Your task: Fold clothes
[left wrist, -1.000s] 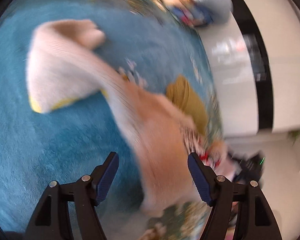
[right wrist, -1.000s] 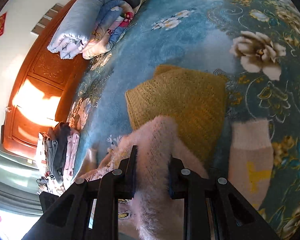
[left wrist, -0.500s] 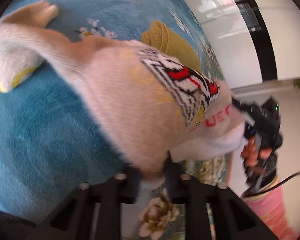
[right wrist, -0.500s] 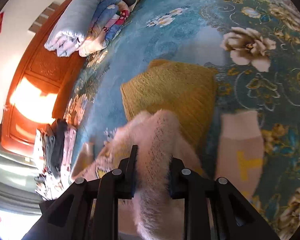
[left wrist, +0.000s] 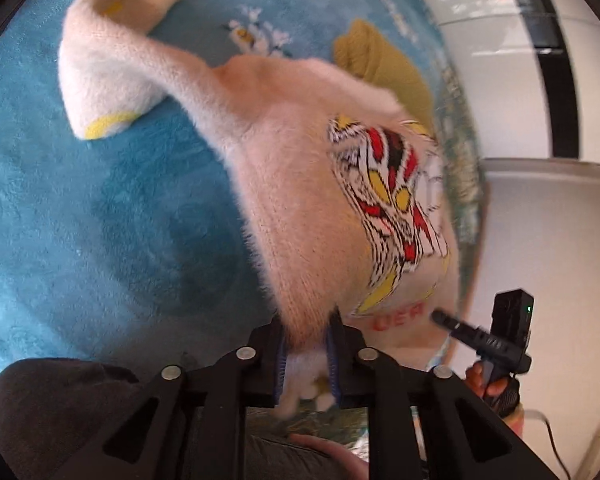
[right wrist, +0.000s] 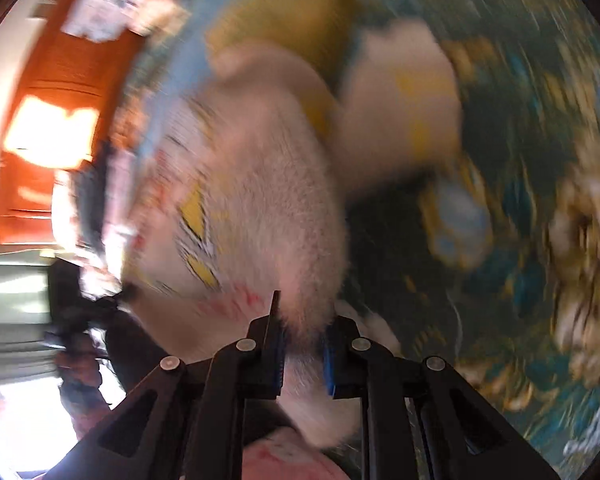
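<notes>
The left gripper [left wrist: 306, 354] has a bunched fold of the pale pink fuzzy sweater [left wrist: 300, 184] between its blue pads, and the fabric fills the narrow gap while the jaws are opening slightly; the pads press on the knit from both sides. From there the sweater stretches away across the blue plush bedspread [left wrist: 100, 220], partly lifted, with one sleeve [left wrist: 112, 80] trailing out to the far left, its cuff curled back and a yellow stripe showing near its end. A knitted patch in black, white, red and yellow [left wrist: 392, 196] faces up on the sweater's front, with red letters below it that are too blurred to read. Beyond the sweater lies a mustard yellow knit garment [left wrist: 384, 68], folded, touching or just behind the pink fabric.

The right gripper [right wrist: 304, 346] pinches another edge of the same sweater [right wrist: 268, 208], and its jaws are closing on the fluff that fills the gap between the pads. This view is heavily smeared by motion. The other gripper shows at the left edge of the right wrist view, held in a hand [right wrist: 80, 372], and in the left wrist view the right gripper appears at the lower right, near the sweater's hem. Orange wooden furniture [right wrist: 60, 92] stands behind the bed
</notes>
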`<state>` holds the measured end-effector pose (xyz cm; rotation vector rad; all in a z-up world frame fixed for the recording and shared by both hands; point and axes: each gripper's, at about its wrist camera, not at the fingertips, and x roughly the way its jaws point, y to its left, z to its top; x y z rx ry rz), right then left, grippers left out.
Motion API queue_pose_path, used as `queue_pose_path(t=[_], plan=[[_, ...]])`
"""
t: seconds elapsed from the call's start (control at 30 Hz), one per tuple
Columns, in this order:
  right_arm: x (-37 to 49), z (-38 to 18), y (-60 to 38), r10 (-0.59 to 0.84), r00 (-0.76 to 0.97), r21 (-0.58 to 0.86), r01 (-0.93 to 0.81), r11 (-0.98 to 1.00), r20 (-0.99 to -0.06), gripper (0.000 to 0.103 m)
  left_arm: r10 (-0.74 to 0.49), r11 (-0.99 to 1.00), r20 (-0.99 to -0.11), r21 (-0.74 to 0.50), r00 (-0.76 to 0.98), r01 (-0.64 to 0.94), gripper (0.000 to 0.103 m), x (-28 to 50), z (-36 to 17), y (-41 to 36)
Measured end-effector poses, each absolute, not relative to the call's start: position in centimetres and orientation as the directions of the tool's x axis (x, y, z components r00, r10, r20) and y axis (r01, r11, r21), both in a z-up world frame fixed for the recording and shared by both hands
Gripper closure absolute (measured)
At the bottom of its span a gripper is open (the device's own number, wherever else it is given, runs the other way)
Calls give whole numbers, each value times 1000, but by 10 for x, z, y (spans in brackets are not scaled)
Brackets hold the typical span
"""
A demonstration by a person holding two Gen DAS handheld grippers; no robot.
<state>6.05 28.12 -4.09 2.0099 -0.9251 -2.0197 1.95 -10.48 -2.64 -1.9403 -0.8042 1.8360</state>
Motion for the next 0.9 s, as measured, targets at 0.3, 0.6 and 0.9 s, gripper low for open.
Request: queue_pose_path(t=[0.3, 0.6, 0.9], plan=[[91, -80, 258, -529, -51, 516, -311, -798, -847, 86, 443, -872, -891, -453, -95, 187, 41, 10, -8, -110], [66, -20, 312, -434, -290, 511, -289, -810, -853, 44, 446, -866, -859, -485, -252, 121, 40, 4, 3, -89], [-27, -60, 277, -239, -310, 342, -340, -876, -920, 41, 365, -916, -912, -388, -187, 103, 40, -9, -40, -54]])
